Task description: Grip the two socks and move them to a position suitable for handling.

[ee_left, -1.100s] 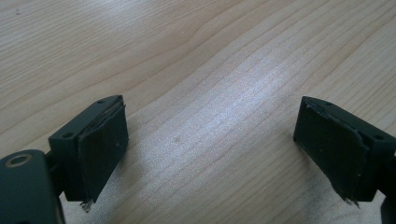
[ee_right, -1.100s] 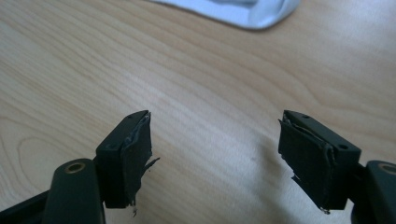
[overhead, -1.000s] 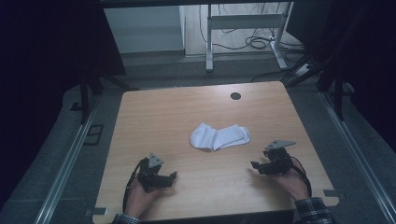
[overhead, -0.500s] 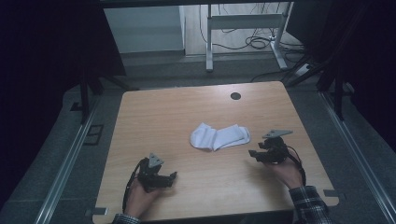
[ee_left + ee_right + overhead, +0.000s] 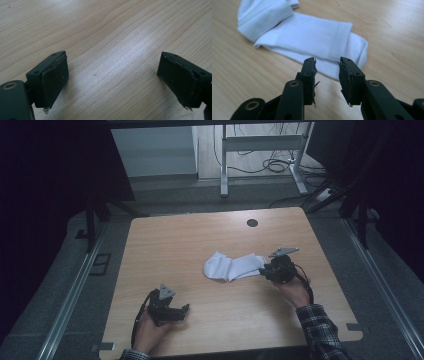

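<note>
White socks lie folded over each other in the middle of the wooden table. In the right gripper view the socks spread just ahead of the jaws. My right gripper sits at their right end. Its jaws stand a narrow gap apart, open, with the edge of the nearest sock right at the fingertips and nothing pinched. Near the table's front left, my left gripper rests low in a hand. There its jaws are wide open over bare wood.
A dark round hole marks the table's far side. Metal rails run along both sides of the table. Beyond the far edge, desk legs and cables lie on the floor.
My right gripper has moved forward and left up to the socks' right end. The left gripper has stayed where it was.
</note>
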`<state>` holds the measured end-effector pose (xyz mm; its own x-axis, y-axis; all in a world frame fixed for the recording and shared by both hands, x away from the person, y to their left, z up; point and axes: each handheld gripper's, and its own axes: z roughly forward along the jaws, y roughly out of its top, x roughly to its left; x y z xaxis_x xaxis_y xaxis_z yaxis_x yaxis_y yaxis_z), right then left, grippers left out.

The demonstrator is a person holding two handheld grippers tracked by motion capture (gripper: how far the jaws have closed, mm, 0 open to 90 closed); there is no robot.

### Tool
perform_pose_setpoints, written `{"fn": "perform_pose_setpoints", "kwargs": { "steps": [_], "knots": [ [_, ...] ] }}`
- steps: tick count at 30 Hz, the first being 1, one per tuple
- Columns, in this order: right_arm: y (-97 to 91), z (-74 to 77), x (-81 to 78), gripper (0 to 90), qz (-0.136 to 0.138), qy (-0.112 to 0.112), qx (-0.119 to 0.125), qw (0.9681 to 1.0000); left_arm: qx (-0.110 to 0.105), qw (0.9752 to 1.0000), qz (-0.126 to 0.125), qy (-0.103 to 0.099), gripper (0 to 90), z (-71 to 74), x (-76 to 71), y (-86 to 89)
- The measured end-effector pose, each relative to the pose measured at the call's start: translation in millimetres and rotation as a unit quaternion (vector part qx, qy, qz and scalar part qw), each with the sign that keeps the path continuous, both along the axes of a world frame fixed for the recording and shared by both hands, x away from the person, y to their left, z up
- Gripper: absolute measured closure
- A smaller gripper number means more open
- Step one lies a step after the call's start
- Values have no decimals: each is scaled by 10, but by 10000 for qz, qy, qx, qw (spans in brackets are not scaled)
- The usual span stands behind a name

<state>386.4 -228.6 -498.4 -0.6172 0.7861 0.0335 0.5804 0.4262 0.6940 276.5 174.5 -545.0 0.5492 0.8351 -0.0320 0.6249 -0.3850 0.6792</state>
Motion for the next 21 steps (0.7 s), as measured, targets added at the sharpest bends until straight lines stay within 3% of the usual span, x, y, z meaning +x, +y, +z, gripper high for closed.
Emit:
{"fn": "perform_pose_setpoints", "kwargs": {
  "steps": [7,18,21],
  "knots": [
    [118,2,178,718,-95,-10,-146,9998,-1,10000,0,0,99,0,0,0],
    [223,-161,377,623,-248,65,-269,9993,-2,10000,1,0,99,0,0,0],
    [246,-241,388,696,-235,121,-394,9989,-2,10000,0,0,99,0,0,0]
  ]
}}
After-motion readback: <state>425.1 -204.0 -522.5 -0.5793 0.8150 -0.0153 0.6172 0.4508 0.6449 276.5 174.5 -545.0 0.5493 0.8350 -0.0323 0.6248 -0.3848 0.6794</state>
